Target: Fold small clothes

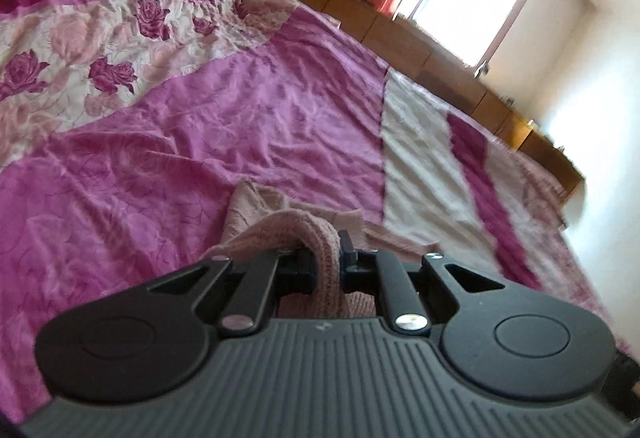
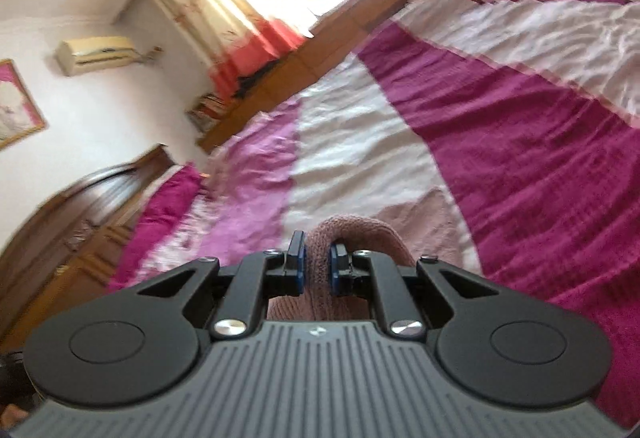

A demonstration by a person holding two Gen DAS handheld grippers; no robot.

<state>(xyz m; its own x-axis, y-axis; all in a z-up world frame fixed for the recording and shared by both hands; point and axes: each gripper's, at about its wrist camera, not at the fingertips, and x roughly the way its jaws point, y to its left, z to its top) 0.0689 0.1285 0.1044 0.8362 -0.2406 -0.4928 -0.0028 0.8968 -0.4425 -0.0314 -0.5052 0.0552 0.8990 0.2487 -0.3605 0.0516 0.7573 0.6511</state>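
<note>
Dusty-pink knitted garment (image 1: 320, 238) is hanging bunched at lower centre of both views, above the magenta floral bedspread (image 1: 240, 110). Left gripper (image 1: 324, 258) and right gripper (image 2: 318, 264) are each clamping a fold of it. No fold is appearing finished; laying flat and folding are remaining.

The left gripper (image 1: 326, 258) is built with a ribbed grey base, two round black lobes at eight and four o'clock, black link bars and silver screws. The same parts are seen on the right gripper (image 2: 317, 266), whose fingers carry blue pads (image 2: 301, 264).
</note>
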